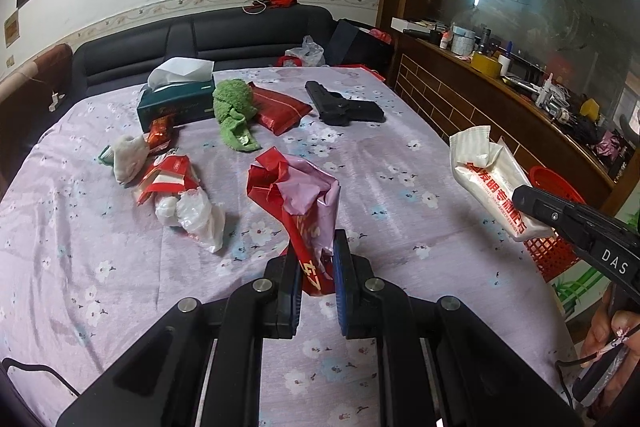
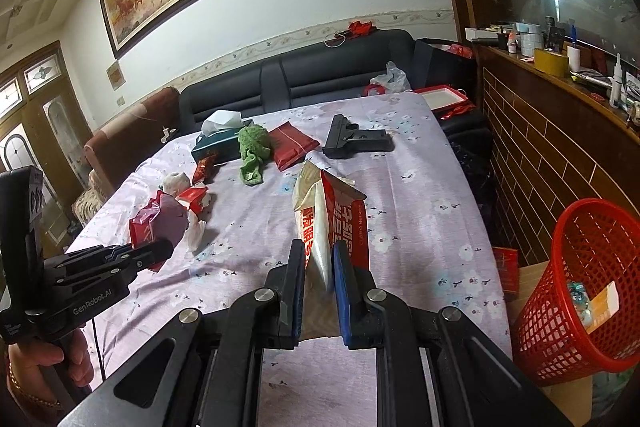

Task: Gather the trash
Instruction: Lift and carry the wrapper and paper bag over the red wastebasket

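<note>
My left gripper (image 1: pixel 316 259) is shut on a crumpled red and pink wrapper (image 1: pixel 298 195) and holds it above the table; it shows at the left in the right wrist view (image 2: pixel 160 223). My right gripper (image 2: pixel 318 263) is shut on a white and red packet (image 2: pixel 324 219), seen at the right in the left wrist view (image 1: pixel 492 183). A red mesh bin (image 2: pixel 584 291) stands on the floor right of the table. More trash lies on the cloth: a red-white wrapper with clear plastic (image 1: pixel 176 191), a small red snack wrapper (image 1: pixel 160 133) and a white tissue wad (image 1: pixel 128 157).
The table has a purple flowered cloth (image 1: pixel 400 163). On it are a tissue box (image 1: pixel 176 99), a green cloth (image 1: pixel 234 111), a red pouch (image 1: pixel 280 107) and a black toy pistol (image 1: pixel 344 105). A black sofa (image 1: pixel 208 43) is behind, a cluttered wooden counter (image 1: pixel 520 99) to the right.
</note>
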